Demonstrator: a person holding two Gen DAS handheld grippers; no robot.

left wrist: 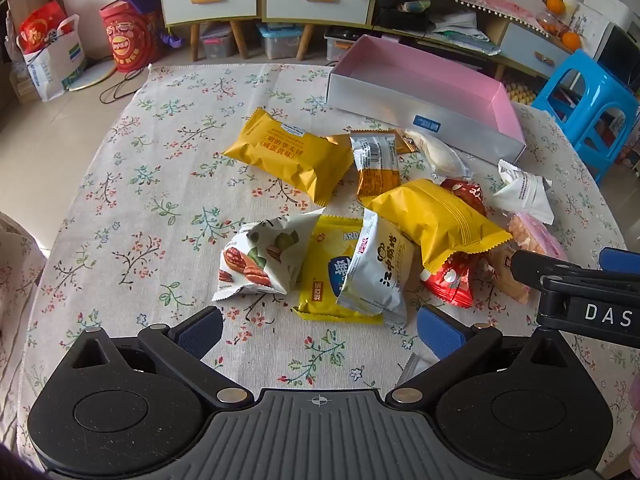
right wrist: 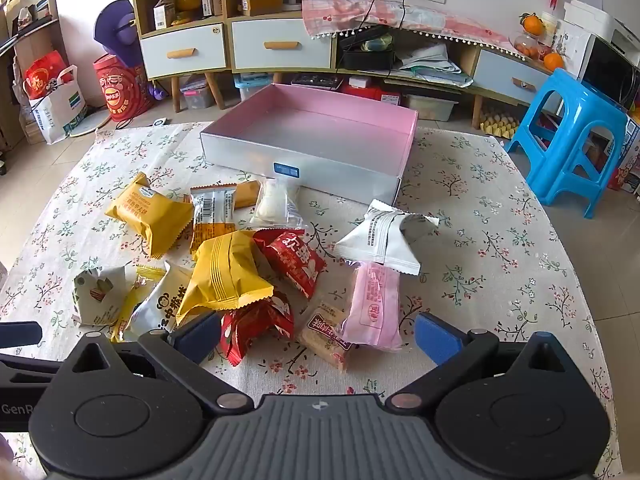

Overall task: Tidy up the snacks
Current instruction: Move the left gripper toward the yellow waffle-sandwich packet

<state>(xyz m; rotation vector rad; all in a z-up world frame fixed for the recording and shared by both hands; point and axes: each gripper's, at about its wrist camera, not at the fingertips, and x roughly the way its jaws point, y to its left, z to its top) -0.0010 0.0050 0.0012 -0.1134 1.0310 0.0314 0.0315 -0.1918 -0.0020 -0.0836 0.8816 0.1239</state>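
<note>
A pile of several snack packets lies on the floral tablecloth point(left wrist: 120, 200): a yellow packet point(left wrist: 290, 154), a nut pouch point(left wrist: 262, 258), a white biscuit packet point(left wrist: 378, 270), a red packet point(right wrist: 294, 260), a pink wafer pack point(right wrist: 374, 306) and a white pouch point(right wrist: 386, 242). Behind them stands an empty pink-lined box point(left wrist: 424, 80), also seen at box point(right wrist: 316, 128). My left gripper point(left wrist: 320, 330) hovers open just short of the white biscuit packet, holding nothing. My right gripper point(right wrist: 318, 338) is open above the red and pink packets, empty. The right gripper's arm point(left wrist: 580, 292) shows at the right edge.
Beyond the table stand a drawer cabinet point(right wrist: 224, 46), a blue plastic stool point(right wrist: 576, 140), a red drum point(left wrist: 128, 38) and a shopping bag point(left wrist: 52, 56) on the floor. The cloth left of the pile carries nothing.
</note>
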